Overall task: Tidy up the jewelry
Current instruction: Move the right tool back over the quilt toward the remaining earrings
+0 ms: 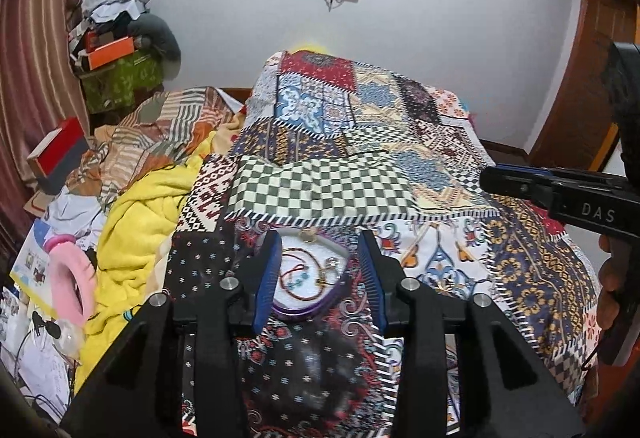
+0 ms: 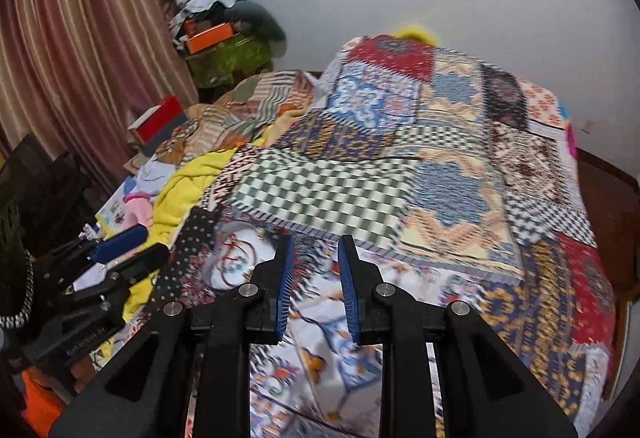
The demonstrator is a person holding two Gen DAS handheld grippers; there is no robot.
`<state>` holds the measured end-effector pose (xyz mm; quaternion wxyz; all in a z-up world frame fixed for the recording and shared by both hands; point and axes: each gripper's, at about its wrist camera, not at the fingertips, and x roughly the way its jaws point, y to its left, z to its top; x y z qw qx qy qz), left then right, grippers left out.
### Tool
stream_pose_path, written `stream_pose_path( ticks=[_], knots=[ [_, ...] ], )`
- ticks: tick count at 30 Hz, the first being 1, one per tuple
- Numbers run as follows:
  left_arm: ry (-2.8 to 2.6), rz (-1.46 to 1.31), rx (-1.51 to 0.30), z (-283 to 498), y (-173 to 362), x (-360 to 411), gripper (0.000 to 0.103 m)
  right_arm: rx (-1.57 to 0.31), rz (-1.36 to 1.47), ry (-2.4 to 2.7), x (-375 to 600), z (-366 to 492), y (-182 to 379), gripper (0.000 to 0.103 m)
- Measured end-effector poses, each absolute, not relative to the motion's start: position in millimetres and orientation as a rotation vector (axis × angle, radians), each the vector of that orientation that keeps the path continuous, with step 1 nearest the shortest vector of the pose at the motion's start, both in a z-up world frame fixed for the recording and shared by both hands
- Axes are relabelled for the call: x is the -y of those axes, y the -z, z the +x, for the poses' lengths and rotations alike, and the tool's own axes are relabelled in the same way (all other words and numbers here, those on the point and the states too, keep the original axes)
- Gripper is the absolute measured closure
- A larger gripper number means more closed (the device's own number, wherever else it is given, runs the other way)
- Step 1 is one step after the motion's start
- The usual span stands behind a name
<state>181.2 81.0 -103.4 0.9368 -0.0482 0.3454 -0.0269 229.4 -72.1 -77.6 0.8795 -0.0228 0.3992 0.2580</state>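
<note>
A patchwork quilt point(image 1: 360, 165) covers the bed, and everything here sits in relation to the small round tray point(image 1: 308, 312) resting on it, a white-lined dish with a purple rim. Inside the tray lie a red cord bracelet point(image 1: 298, 274) with pale blue beads, a small ring point(image 1: 331, 262) to its right, and another small piece point(image 1: 307, 234) at the far edge, too small to make out.

The left claw point(image 1: 320, 282) hangs right over the tray with its blue-padded fingers point(image 1: 267, 278) spread wide, one on each side of the dish, gripping nothing. Whether the tips touch the quilt I cannot tell.

The right claw point(image 2: 314, 286) is to the right of the tray, above the white flowered patch of the quilt, its fingers point(image 2: 349, 290) also apart and empty; that view is blurred. From the left camera it shows side-on point(image 1: 516, 183), well to the right of the tray, with a hand point(image 1: 610, 278) on its grip.

Left of the tray a yellow blanket point(image 1: 132, 238) is bunched, with a pink fuzzy band point(image 1: 70, 278) beyond it.
</note>
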Motion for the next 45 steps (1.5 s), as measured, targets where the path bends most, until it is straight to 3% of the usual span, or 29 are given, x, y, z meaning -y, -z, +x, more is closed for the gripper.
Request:
stream_pose_path(
  ticks=[5,11,25,36,45],
  knots=[
    [0.083,-0.086,-0.711,176.6,99.8,-63.6,0.063,-0.811,-0.051,-0.481,100.1,217.8,72.0,0.081],
    [0.122,-0.074,-0.734,173.6,101.7,-43.8,0.063,-0.794,-0.050,-0.420,128.2,206.2,74.6,0.068],
    [0.236,-0.029,-0.867,191.0,145.2,10.8,0.063,-0.935,-0.059,-0.296,189.2,205.8,135.5,0.067],
    [0.315,-0.008,-0.967,223.9,188.0,50.3,0.063,-0.967,-0.006,-0.267,219.5,209.9,151.2,0.067],
    [0.351,0.032,-1.021,249.9,215.6,74.2,0.073,-0.992,0.006,-0.296,218.2,217.1,165.2,0.067]
  ],
)
